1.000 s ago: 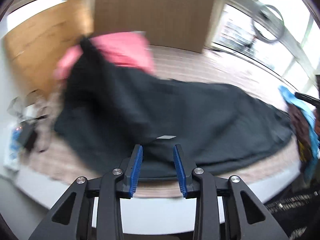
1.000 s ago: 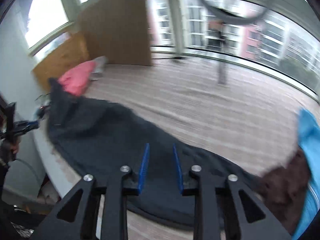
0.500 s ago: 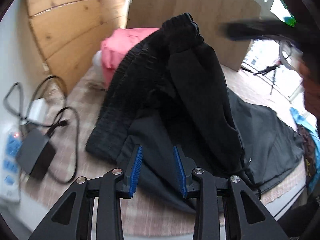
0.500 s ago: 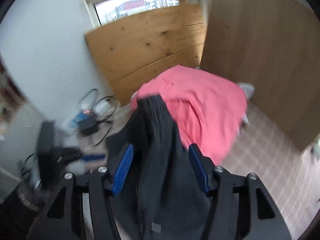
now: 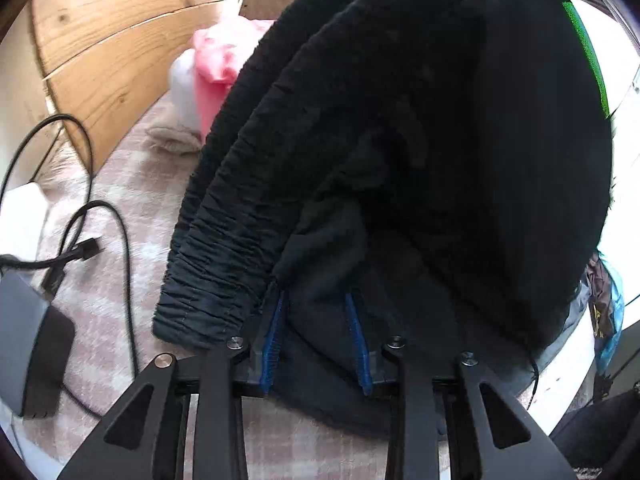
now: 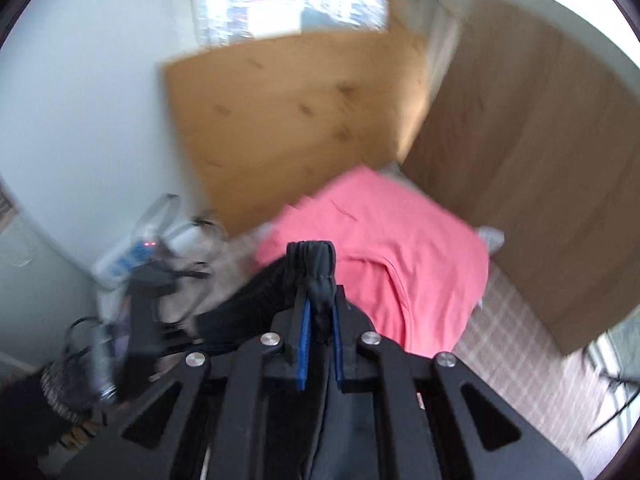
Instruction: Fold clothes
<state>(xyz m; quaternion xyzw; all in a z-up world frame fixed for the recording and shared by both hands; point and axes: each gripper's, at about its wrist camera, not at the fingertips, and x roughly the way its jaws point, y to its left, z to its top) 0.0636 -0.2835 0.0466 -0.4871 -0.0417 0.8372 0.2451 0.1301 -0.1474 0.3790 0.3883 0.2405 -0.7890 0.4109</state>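
1. The black garment [image 5: 420, 152] hangs lifted over a checked cloth surface [image 5: 132, 216]. Its ribbed waistband [image 5: 208, 264] runs in a long band from upper right down to lower left.
2. The left gripper [image 5: 316, 336] points steeply down, its jaws closing narrowly with a fold of the garment between its blue pads [image 5: 272, 340].
3. The right gripper [image 6: 319, 344] also tilts downward. Its jaws are closing tight on a bunched ribbed edge [image 6: 312, 264] that sticks up past the fingertips.
4. Only the left view shows the cables [image 5: 100, 216] and dark adapter [image 5: 36, 352] up close.
5. The right view shows the folded pink garment [image 6: 392, 248] whole, against wooden boards [image 6: 288, 120]. It also shows the other gripper, blurred, at lower left.
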